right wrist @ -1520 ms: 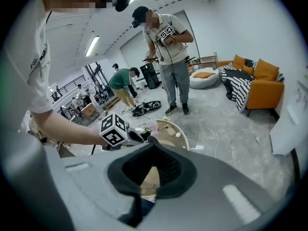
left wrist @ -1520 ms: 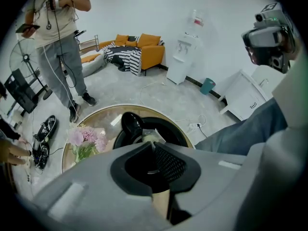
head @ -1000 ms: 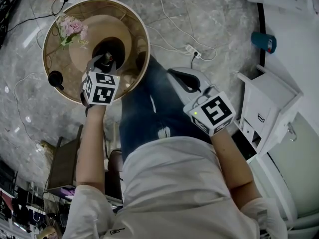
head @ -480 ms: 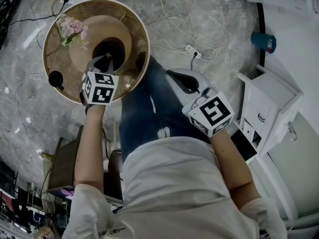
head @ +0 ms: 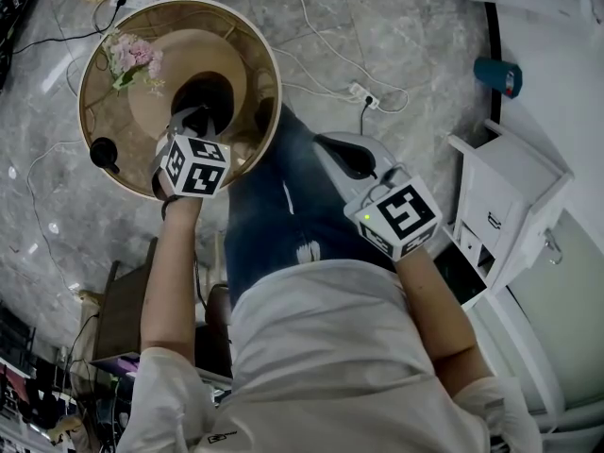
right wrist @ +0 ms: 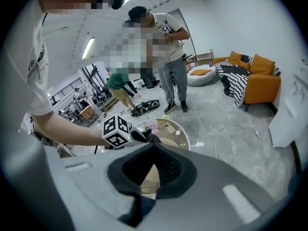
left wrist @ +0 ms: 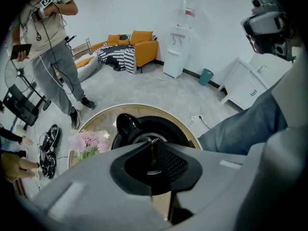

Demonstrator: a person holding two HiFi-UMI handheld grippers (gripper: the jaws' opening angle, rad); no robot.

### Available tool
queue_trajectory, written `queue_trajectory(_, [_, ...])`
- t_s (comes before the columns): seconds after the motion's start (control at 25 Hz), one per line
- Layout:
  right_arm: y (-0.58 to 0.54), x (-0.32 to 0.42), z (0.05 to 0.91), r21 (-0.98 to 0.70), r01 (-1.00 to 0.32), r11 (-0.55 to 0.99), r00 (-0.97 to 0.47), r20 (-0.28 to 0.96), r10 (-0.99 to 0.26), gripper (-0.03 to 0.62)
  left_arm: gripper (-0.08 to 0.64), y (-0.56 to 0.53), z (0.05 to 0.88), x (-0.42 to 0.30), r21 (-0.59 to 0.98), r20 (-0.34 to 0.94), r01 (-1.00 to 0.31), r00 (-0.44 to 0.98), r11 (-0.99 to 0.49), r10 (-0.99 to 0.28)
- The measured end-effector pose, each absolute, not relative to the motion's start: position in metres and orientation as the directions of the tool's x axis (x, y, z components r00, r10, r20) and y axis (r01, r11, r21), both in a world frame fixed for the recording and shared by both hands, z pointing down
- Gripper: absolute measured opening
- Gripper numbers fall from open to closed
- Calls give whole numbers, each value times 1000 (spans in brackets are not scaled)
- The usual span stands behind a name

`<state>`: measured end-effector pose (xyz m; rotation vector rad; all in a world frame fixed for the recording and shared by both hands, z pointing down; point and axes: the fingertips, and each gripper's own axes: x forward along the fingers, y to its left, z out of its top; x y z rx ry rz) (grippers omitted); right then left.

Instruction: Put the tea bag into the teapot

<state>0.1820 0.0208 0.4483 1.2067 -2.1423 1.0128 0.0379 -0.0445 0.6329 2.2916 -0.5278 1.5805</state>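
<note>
A black teapot (head: 209, 97) stands on the round wooden table (head: 255, 45). My left gripper (head: 193, 116) hangs just over its near rim. In the left gripper view the teapot's open mouth and spout (left wrist: 126, 124) lie right under the left gripper (left wrist: 153, 142). Its jaws are closing, the tips nearly touch, and I make out nothing between them. No tea bag shows in any view. My right gripper (head: 330, 142) is held over the person's lap, away from the table. In its own view the right gripper (right wrist: 153, 139) is shut and empty.
Pink flowers (head: 132, 55) and a small black knobbed object (head: 102, 151) share the table. A power strip with cables (head: 363, 94) lies on the floor. A white cabinet (head: 500, 196) stands to the right. People (left wrist: 53, 47) stand beyond the table.
The left gripper's fingers have drawn together above the teapot and its cube has tipped slightly. The right gripper has hardly moved.
</note>
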Motion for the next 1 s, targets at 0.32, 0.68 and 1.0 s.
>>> queue_trajectory(0.32, [22,183,448,-379,-864,331,-502,699,-510,6,54,-46,629,39,60,943,-480,316,-875,-108])
queue_trajectory(0.68, [21,186,448,-388,-862,327,-507,694,-511,6,27,-54,630,43,44,949,-463,297,-885,-108])
queue_trajectory(1.0, [20,190,450,-394,-859,325,-511,697,-503,6,9,-54,634,46,41,950,-459,292,-887,-107])
